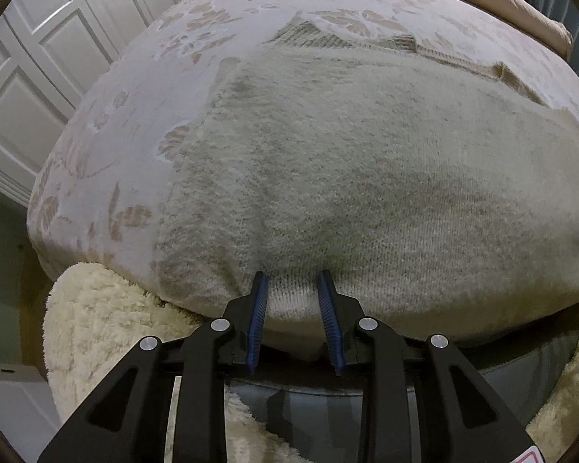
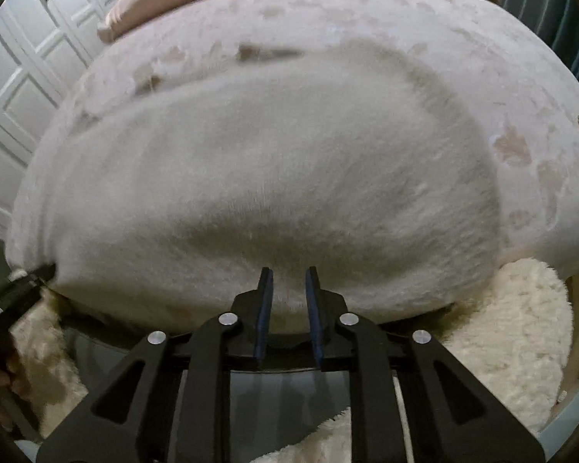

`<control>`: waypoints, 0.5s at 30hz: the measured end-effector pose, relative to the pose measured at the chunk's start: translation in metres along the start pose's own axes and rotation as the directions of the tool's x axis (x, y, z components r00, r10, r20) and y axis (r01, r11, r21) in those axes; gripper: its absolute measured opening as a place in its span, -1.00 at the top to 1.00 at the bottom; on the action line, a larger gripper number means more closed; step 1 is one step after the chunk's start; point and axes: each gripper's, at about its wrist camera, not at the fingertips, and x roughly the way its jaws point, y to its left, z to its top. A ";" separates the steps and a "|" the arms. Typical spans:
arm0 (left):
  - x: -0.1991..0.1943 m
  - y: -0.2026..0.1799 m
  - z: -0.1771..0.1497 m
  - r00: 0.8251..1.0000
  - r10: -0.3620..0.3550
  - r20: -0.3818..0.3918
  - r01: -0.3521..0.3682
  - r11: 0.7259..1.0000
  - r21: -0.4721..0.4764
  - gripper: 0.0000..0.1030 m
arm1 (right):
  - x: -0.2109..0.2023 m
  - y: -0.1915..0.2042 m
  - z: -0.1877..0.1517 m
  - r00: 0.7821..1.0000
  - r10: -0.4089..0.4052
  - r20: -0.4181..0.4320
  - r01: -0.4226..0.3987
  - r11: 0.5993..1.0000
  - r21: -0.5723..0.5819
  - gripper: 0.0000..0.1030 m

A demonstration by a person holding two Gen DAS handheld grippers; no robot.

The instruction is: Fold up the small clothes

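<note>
Woolly cream sweater [image 1: 347,162] lies flat on the flowery bed [image 1: 135,88]. The left gripper [image 1: 292,289] pinches its near edge. The right gripper [image 2: 288,283] also sits at that edge, but its hold is too blurry to tell. Uneven pulling could bunch it crooked.

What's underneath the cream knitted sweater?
The sweater lies on a bedspread with a pale floral pattern, visible around its edges. Whatever sits directly beneath the knit is covered.
</note>
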 end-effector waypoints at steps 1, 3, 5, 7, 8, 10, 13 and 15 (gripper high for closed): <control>0.000 0.000 0.000 1.000 0.002 0.000 -0.002 1.000 0.001 0.45 | 0.014 0.001 -0.003 0.999 -0.015 -0.036 0.015 1.000 -0.006 0.67; 0.000 0.001 0.000 1.000 0.000 0.002 0.000 1.000 0.000 0.45 | 0.024 -0.001 -0.006 0.999 -0.019 -0.048 0.018 1.000 -0.005 0.67; -0.001 0.002 -0.001 1.000 -0.007 0.005 0.007 1.000 -0.004 0.45 | 0.018 0.001 -0.003 0.999 -0.030 -0.046 0.029 0.999 -0.018 0.65; -0.002 0.002 -0.002 1.000 -0.009 0.006 0.010 1.000 -0.010 0.45 | 0.012 0.001 -0.001 0.999 -0.028 -0.034 0.027 0.999 -0.020 0.65; -0.004 0.002 -0.002 1.000 -0.008 0.009 0.008 1.000 -0.012 0.45 | 0.009 0.001 0.001 0.999 -0.023 -0.028 0.023 1.000 -0.014 0.64; -0.008 0.001 -0.001 1.000 -0.010 0.015 0.010 1.000 -0.012 0.45 | -0.001 -0.004 0.002 1.000 -0.012 -0.003 0.012 1.000 0.018 0.57; -0.018 0.002 0.004 0.999 -0.027 0.032 0.028 0.999 -0.025 0.36 | -0.013 -0.020 0.009 0.999 -0.005 0.040 0.003 0.998 0.059 0.47; -0.025 0.005 0.011 0.998 -0.036 0.051 0.038 0.998 -0.041 0.29 | -0.023 -0.028 0.020 0.997 -0.019 0.075 0.013 0.997 0.080 0.40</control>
